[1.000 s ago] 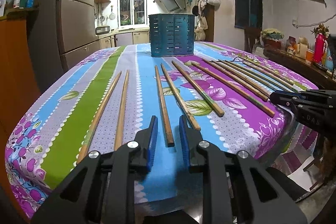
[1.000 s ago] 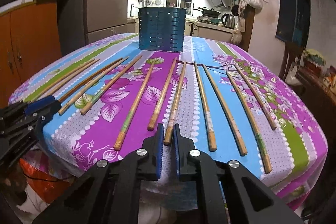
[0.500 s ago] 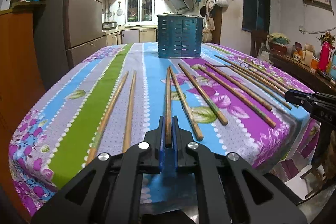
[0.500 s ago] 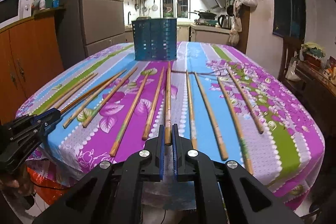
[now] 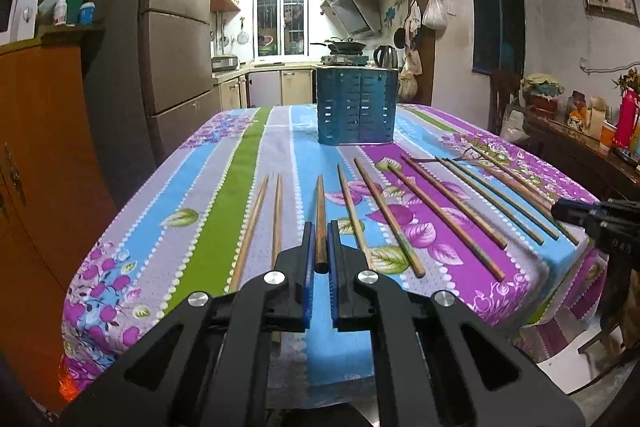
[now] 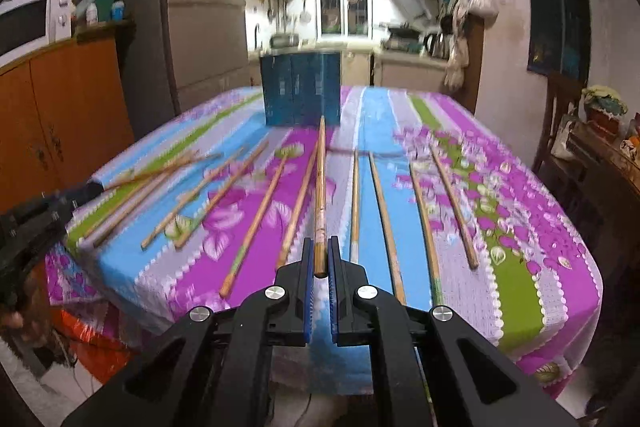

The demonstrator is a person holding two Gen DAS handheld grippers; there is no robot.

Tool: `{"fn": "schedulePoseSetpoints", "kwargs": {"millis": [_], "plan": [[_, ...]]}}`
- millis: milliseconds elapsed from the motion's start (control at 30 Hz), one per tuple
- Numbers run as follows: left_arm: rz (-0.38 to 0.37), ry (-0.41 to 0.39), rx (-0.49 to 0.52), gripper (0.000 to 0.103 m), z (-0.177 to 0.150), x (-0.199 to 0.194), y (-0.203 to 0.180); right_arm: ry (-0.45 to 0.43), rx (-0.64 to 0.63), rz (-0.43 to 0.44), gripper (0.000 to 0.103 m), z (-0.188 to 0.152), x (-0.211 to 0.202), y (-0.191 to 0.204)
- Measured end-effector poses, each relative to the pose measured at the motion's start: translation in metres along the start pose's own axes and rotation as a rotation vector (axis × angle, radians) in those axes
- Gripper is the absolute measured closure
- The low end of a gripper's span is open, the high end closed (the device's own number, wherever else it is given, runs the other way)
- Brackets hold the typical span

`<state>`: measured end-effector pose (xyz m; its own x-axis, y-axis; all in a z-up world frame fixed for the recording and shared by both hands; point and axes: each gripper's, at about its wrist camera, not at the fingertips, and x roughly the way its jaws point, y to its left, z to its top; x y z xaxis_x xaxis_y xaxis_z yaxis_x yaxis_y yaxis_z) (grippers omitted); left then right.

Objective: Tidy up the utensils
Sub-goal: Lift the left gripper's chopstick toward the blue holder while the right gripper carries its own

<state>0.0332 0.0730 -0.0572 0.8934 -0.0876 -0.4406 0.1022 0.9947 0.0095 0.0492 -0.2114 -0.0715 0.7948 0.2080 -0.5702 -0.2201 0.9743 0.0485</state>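
A: What did the left gripper (image 5: 319, 247) have?

B: Its black jaws with blue pads were clamped on the near end of a dark brown wooden chopstick (image 5: 320, 211), which pointed away toward the far side of the tabletop (image 5: 192, 187), covered in a striped floral cloth of blue, green, purple and grey.

A: And the right gripper (image 6: 319, 255)?

B: The same: closed tight on the near end of a lighter bamboo chopstick (image 6: 320, 187), whose far tip reached in front of the blue slotted plastic utensil holder (image 6: 300, 91). That view was blurred.

A: Where was the holder?

B: Upright at the far middle of the tabletop, well apart from both grippers.

A: The other chopsticks?

B: They lay flat in a loose row across the cloth. In the left view, two pale wooden chopsticks (image 5: 260, 227) sat just left of the held one, and the remaining brown chopsticks (image 5: 452, 203) fanned out to the right. The right gripper showed at that view's right edge, near the tabletop's corner.
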Motion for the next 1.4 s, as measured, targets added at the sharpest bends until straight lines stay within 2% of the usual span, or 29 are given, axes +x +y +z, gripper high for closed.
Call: {"fn": "schedulePoseSetpoints", "kwargs": {"millis": [167, 267, 433, 633, 700, 733, 767, 933, 1133, 1400], "plan": [[-0.001, 0.002, 0.001, 0.098, -0.001, 0.001, -0.004, 0.034, 0.044, 0.041, 0.095, 0.002, -0.003, -0.009], [-0.012, 0.002, 0.000, 0.098, 0.000, 0.003, -0.007, 0.019, 0.004, 0.021, 0.095, -0.001, -0.001, -0.006], [-0.024, 0.002, 0.016, 0.098, 0.000, 0.004, -0.013, -0.062, -0.112, 0.001, 0.095, -0.025, 0.020, 0.008], [-0.024, 0.018, 0.029, 0.098, -0.002, 0.009, -0.016, -0.082, -0.177, -0.015, 0.092, -0.039, 0.030, 0.014], [-0.022, 0.021, 0.029, 0.098, -0.003, 0.011, -0.015, -0.078, -0.178, -0.030, 0.082, -0.039, 0.027, 0.013], [-0.022, 0.021, 0.029, 0.098, -0.003, 0.011, -0.014, -0.078, -0.174, -0.033, 0.073, -0.040, 0.025, 0.013], [-0.020, 0.021, 0.028, 0.098, -0.004, 0.012, -0.013, -0.077, -0.170, -0.033, 0.070, -0.041, 0.023, 0.012], [-0.020, 0.024, 0.027, 0.098, -0.004, 0.013, -0.012, -0.079, -0.182, -0.050, 0.071, -0.043, 0.021, 0.013], [-0.021, 0.025, 0.028, 0.098, -0.006, 0.013, -0.010, -0.076, -0.216, -0.050, 0.088, -0.042, 0.026, 0.018], [-0.023, 0.032, 0.031, 0.098, -0.008, 0.015, -0.011, -0.060, -0.138, 0.003, 0.090, -0.041, 0.028, 0.009]]}}
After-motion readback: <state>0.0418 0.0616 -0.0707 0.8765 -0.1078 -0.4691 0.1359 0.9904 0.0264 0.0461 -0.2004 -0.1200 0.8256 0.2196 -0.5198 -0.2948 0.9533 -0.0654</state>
